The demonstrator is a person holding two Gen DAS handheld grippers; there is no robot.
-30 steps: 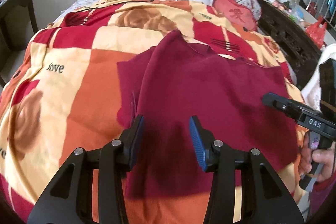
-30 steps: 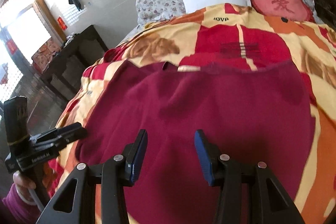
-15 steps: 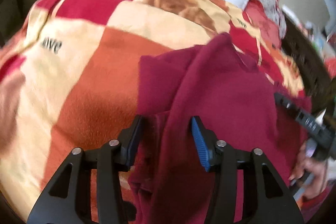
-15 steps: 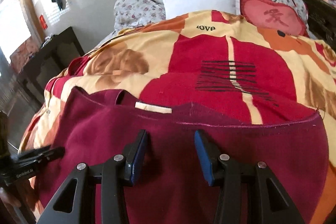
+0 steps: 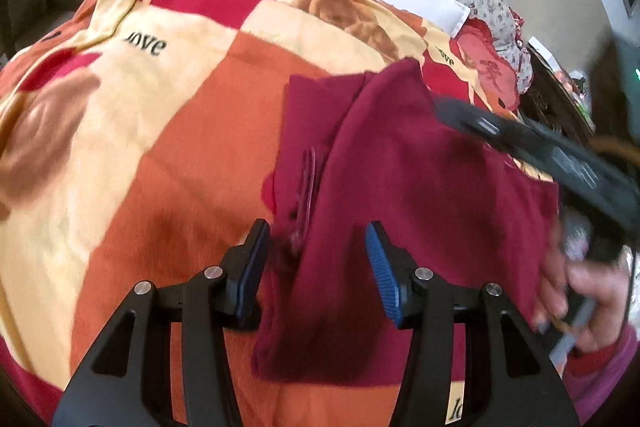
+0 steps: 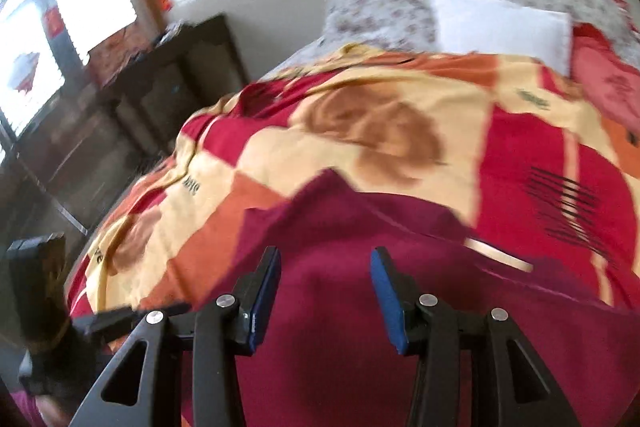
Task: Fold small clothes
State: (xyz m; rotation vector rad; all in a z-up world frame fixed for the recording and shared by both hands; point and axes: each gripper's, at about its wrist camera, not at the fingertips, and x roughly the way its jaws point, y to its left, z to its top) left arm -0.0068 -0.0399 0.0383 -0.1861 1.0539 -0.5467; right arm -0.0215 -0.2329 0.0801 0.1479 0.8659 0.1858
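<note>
Maroon garment [image 5: 404,163] lies on the blanket [image 5: 192,131] beneath both spread, empty tongs; left tongs [image 5: 316,267] seemingly straddle its folded edge.

Left wrist view: the right gripper [image 5: 460,115] enters from the right as a dark, motion-smeared bar — whether its jaws are apart or together cannot be read. The hand [image 5: 580,291] holding it is blurred and partly cut by the frame edge. The maroon garment [image 5: 420,187] passes beneath the left gripper's arms, so its near hem is hidden. Right wrist view: the whole scene is streaked by motion; lettering on the blanket [image 6: 360,115] is illegible. The garment's lower part runs out of frame. The left gripper [image 6: 132,315] shows only as a dark tip at lower left — its jaws are indistinct.
</note>
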